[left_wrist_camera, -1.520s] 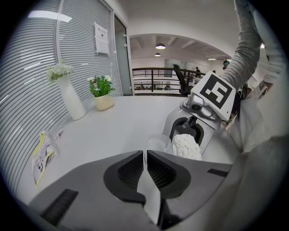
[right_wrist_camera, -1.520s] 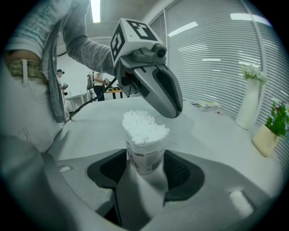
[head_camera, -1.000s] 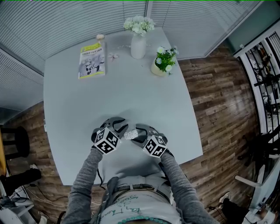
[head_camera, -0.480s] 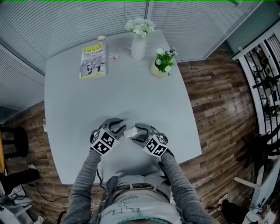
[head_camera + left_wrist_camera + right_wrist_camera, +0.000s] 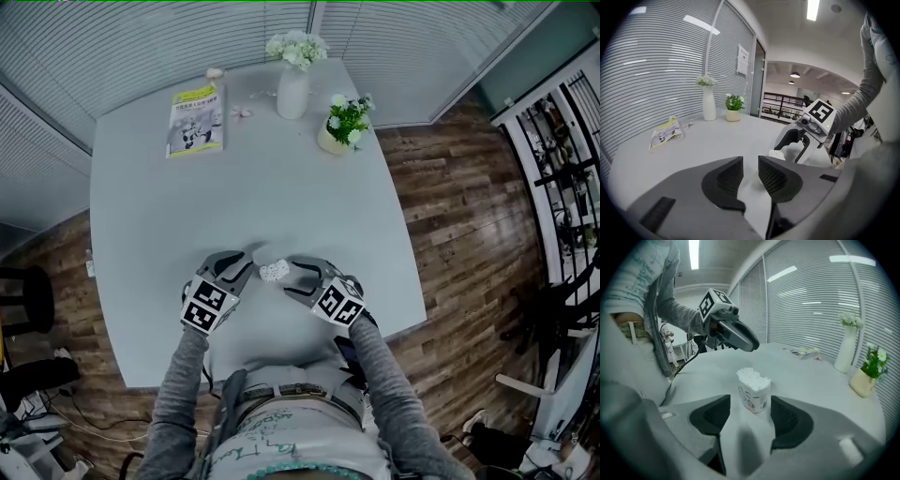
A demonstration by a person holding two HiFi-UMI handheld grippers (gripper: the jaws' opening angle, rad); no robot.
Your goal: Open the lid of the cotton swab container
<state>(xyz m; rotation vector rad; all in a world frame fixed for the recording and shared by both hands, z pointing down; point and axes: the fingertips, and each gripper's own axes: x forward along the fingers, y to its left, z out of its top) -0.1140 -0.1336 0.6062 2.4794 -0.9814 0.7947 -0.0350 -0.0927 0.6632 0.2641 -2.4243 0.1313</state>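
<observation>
The cotton swab container [image 5: 753, 392] stands upright near the table's [image 5: 281, 169] near edge, between the two grippers; its long axis is vertical and its mouth points up, packed with white swab heads (whether a clear lid covers them, I cannot tell). It looks small, light and thin-walled, so it will likely tip or dent easily; the low sides of the body seem the safest hold, leaving the top free. The right gripper [image 5: 750, 405] is spread wide, the container between its tips, untouched. The left gripper [image 5: 750, 166] is part-way apart; something pale fills its gap, table or lid, I cannot tell.
</observation>
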